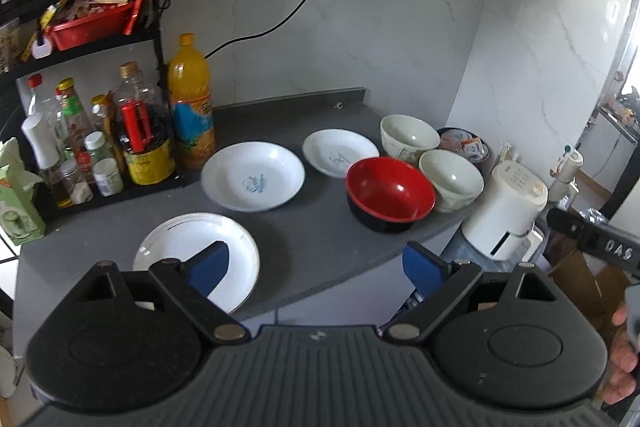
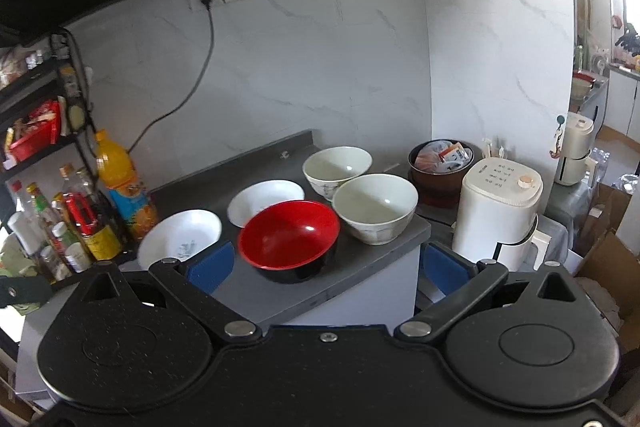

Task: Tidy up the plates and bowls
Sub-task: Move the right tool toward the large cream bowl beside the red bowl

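Note:
On the grey counter (image 1: 312, 227) lie three white plates: a near one (image 1: 196, 259), a middle one with a blue print (image 1: 252, 175) and a smaller far one (image 1: 340, 151). A red bowl with a black outside (image 1: 390, 193) sits right of them, with two cream bowls (image 1: 408, 137) (image 1: 450, 179) behind it. My left gripper (image 1: 318, 267) hangs open above the counter's front edge, its left pad over the near plate. My right gripper (image 2: 326, 265) is open just in front of the red bowl (image 2: 290, 237), holding nothing. The cream bowls (image 2: 338, 167) (image 2: 376, 207) and plates (image 2: 180, 241) (image 2: 266, 201) show behind it.
A black rack (image 1: 80, 43) with sauce bottles and an orange juice bottle (image 1: 190, 99) stands at the counter's left. A white appliance (image 1: 508, 207) and a dark bowl of packets (image 1: 464, 145) sit off the right end. A power cord (image 1: 288, 15) runs down the tiled wall.

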Demonstrator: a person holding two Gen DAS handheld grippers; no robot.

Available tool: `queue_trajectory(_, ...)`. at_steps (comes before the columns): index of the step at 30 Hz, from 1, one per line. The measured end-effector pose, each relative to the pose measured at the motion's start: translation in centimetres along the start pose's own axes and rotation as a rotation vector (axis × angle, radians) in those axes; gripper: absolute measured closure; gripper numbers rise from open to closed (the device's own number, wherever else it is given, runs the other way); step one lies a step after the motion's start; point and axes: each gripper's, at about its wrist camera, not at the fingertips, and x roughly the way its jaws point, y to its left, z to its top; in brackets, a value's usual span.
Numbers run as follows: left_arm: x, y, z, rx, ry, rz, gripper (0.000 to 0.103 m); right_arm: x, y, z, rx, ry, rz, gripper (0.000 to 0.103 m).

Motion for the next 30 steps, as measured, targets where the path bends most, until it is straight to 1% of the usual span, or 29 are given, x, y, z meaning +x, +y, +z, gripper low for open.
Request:
queue_trajectory(3,2.4,-2.1,1.3,0.011,-0.003,0.008,0.01,2.7,-1.7,0.7,0.015,0.023,-0.001,0.001)
queue_trajectory(7,5.8,-5.0,2.8,0.01,0.001,-0.018,0.01,6.0,-3.7,1.7,0.035,0.042,0.007,0.001)
queue_trajectory(12,10.9,-9.2,4.7,0.01,0.05,-0.019,0.01,9.8,-6.1,3.4,0.034,0.075,0.021,0.001)
queue_trajectory(18,16.3,-13.3,7.2,0.005,0.081,-0.037,0.01,14.1,-9.1,5.0,0.042,0.102,0.027,0.001)
queue_trajectory(20,18.2,-14.6,8.0,0.012,0.093,-0.02,0.01,15.6,-10.0,5.5,0.049,0.115,0.023,0.001)
queue_trajectory(21,19.0,-15.1,8.3,0.011,0.099,-0.029,0.01,16.2,-10.4,5.7,0.052,0.123,0.022,0.002)
queue_trajectory(22,19.8,-15.4,8.6,0.006,0.107,-0.041,0.01,16.9,-10.9,5.8,0.056,0.132,0.022,0.004)
queue_trajectory(24,21.6,-16.2,9.3,-0.006,0.119,-0.048,0.01,18.2,-11.7,5.9,0.066,0.15,0.027,0.011)
queue_trajectory(26,23.2,-17.0,9.8,-0.011,0.125,-0.034,0.01,19.6,-12.4,6.0,0.072,0.17,0.028,0.015)
queue_trajectory(27,24.0,-17.3,10.1,-0.015,0.132,-0.02,0.01,20.3,-12.7,6.0,0.076,0.18,0.029,0.019)
queue_trajectory(28,24.8,-17.5,10.2,-0.02,0.138,-0.013,0.011,21.0,-13.1,6.1,0.081,0.191,0.034,0.022)
queue_trajectory(30,26.4,-18.0,10.6,-0.028,0.15,-0.022,0.011,22.4,-13.6,6.0,0.101,0.217,0.043,0.029)
